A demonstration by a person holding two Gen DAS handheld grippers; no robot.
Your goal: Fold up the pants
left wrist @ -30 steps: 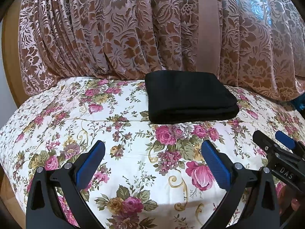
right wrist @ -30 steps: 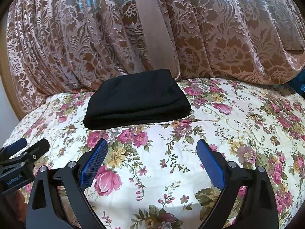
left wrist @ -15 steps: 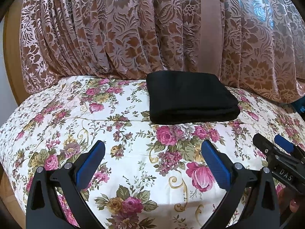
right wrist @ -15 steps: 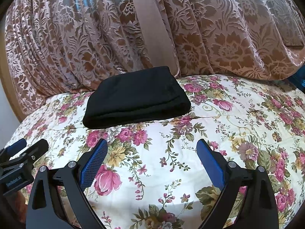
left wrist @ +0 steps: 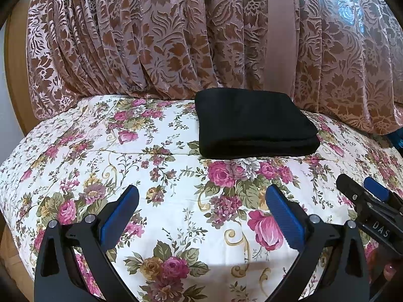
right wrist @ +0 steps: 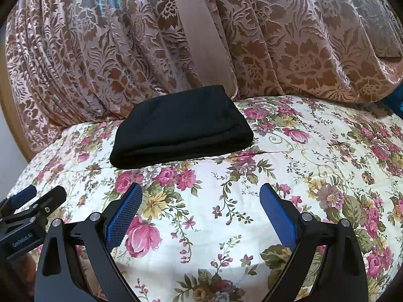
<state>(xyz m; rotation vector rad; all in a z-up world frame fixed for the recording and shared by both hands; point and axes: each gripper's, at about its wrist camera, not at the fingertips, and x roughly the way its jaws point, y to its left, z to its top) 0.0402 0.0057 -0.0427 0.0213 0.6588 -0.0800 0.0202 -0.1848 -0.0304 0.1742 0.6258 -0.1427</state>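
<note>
Black pants [left wrist: 254, 123] lie folded into a thick flat rectangle at the far side of the bed, up against the curtain; the same pants [right wrist: 181, 128] show in the right wrist view. My left gripper [left wrist: 201, 196] hovers open over the flowered bedspread, well short of the pants, nothing between its blue pads. My right gripper [right wrist: 200, 195] is open too, empty, at a similar distance back. Each gripper appears in the other's view: the right gripper [left wrist: 362, 191] at the right edge, the left gripper [right wrist: 42, 198] at the left edge.
A flowered bedspread [left wrist: 156, 166] covers the bed, with a seam running across just in front of the pants. A brown patterned curtain [left wrist: 163, 37] hangs close behind. A wooden frame edge [left wrist: 12, 95] curves along the left. Something blue [right wrist: 395, 100] pokes out at far right.
Both views have shifted very slightly, the pants sitting a touch lower and to the right in the frames. Both grippers stay open and the pants have not moved on the bed.
</note>
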